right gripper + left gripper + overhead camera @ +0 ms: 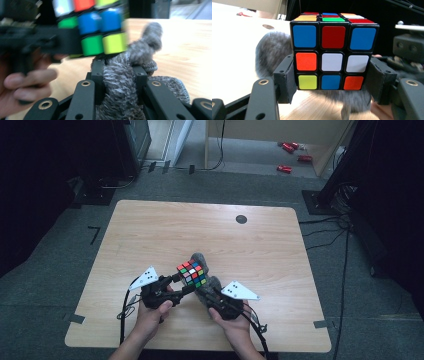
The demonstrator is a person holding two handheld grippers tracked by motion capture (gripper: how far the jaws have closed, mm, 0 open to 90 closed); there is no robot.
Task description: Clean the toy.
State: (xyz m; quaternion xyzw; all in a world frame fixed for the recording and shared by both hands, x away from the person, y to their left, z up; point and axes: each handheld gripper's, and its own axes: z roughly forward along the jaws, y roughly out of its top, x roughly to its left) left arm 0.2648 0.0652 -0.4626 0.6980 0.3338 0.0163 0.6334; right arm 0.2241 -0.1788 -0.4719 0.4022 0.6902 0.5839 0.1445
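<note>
Above the near middle of the wooden surface (150, 235), the left gripper (176, 285) has its fingers clamped on a colour cube (192, 272); just right, the right gripper (210, 297) squeezes a grey fuzzy cloth (201, 260) touching the cube.

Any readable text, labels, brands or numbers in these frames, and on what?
None can be read.
Cube: plain coloured stickers, no logo or letters.
Left gripper and right gripper: black jaws without markings.
Grey plates on the grippers: small dark dots, no words.
Grey fuzzy cloth: no tag in view.
Red items on the floor: too small to tell whether they carry print.
</note>
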